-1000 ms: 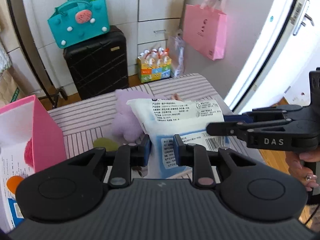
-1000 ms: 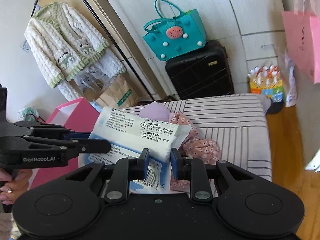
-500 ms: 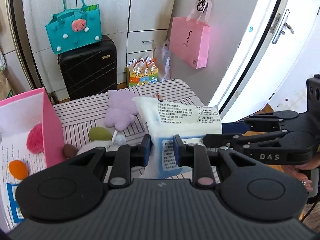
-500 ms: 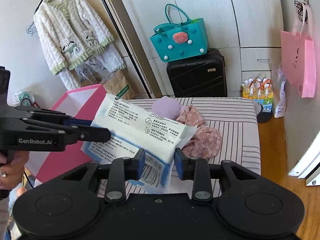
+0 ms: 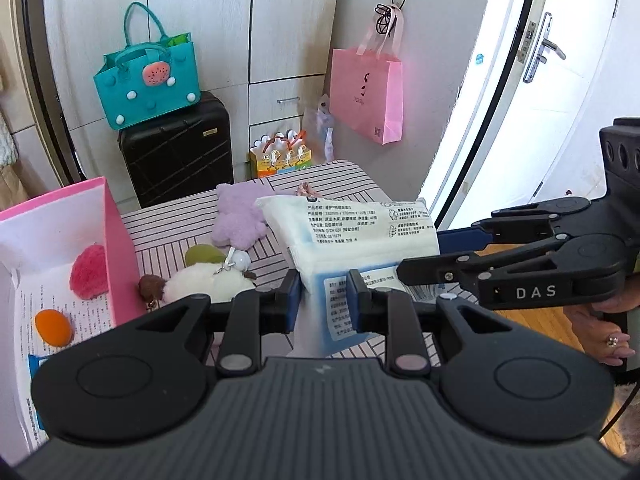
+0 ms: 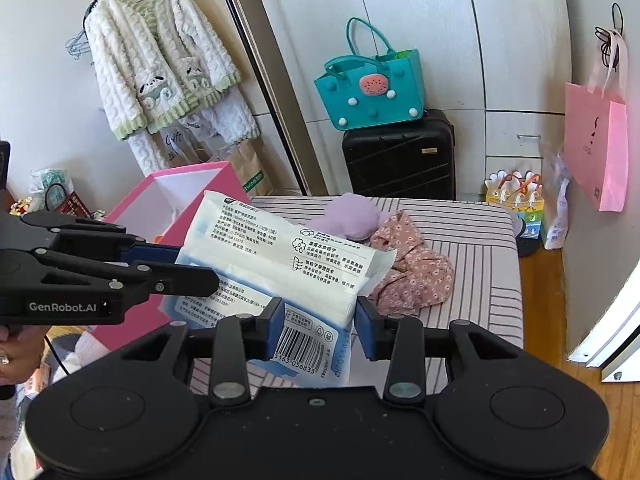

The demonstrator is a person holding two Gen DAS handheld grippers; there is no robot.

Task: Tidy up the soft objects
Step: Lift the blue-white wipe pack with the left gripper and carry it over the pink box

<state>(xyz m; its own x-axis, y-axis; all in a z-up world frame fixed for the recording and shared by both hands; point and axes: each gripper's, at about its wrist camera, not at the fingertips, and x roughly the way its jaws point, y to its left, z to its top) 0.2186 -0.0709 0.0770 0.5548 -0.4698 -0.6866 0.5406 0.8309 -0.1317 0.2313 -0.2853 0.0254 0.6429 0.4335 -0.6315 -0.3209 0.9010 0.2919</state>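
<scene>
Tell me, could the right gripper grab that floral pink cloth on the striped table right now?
Probably not yet: the tissue pack sits between the right gripper jaws, which have just been opening, and hangs in front of the floral cloth. It would have to let go first.

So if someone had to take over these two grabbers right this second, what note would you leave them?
Left gripper: clamped shut on the near end of the tissue pack, which is lifted above the striped table.
Right gripper: its jaws have just been opening; the pack's barcode end sits between them with a gap on the right side.
Done: a red fluffy ball and an orange ball lie in the pink box.
Left: the pack, the purple plush, white plush, green piece and floral cloth are outside the box.
</scene>
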